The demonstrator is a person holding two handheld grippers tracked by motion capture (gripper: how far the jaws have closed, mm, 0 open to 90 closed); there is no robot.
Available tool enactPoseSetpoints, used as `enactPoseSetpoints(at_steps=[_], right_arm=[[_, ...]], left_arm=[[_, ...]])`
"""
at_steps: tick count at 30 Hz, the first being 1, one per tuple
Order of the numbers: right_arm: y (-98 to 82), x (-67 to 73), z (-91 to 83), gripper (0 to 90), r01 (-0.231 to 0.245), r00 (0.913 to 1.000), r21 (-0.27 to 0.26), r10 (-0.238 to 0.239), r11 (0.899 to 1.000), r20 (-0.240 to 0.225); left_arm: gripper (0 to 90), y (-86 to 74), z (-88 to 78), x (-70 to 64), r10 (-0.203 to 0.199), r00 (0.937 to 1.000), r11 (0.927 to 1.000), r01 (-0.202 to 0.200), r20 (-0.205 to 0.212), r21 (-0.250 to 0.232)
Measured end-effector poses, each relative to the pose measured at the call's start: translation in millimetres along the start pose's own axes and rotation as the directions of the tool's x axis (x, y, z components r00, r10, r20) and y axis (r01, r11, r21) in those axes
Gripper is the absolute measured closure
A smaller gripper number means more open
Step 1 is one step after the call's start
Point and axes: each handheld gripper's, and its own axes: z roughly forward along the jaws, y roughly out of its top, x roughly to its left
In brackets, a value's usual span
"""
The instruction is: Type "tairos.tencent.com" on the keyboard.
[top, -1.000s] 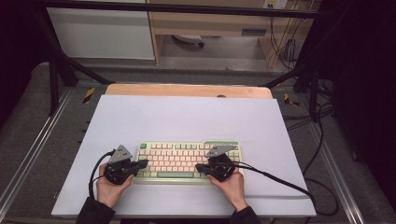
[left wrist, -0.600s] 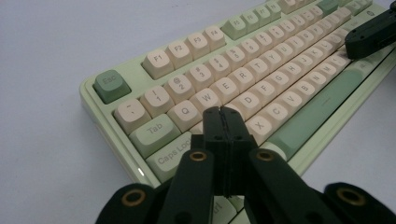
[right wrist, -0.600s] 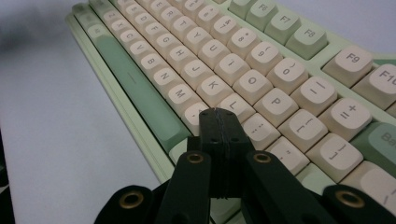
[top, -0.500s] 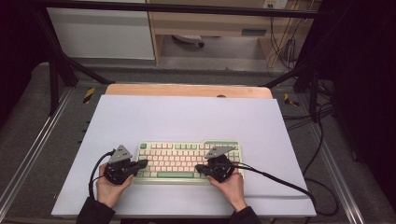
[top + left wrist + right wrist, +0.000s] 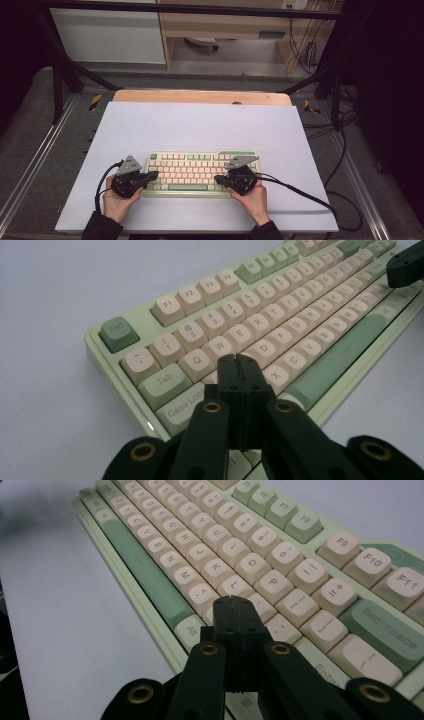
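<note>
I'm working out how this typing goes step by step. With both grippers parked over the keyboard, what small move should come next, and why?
Probably a short dip of the left gripper to press the key under its tip. Its jaws are shut into one narrow point over the home row of the keyboard, near A and S. The right gripper hangs the same way near L, so either could tap next.

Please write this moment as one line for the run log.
left claw: shut, over keyboard left end | right claw: shut, over its right end | nothing held
</note>
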Motion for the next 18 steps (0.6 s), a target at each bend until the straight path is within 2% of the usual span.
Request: enactPoseSetpoints(at_steps=[18], right_arm=[[-12.3, -12.0, -18.2, 90.0, -0.033, 0.9990, -0.020, 0.034, 0.999, 0.028]], left_arm=[[90.0, 5.7, 7.4, -10.0, 0.009, 0.9999, 1.0000, -0.009, 0.005, 0.002]])
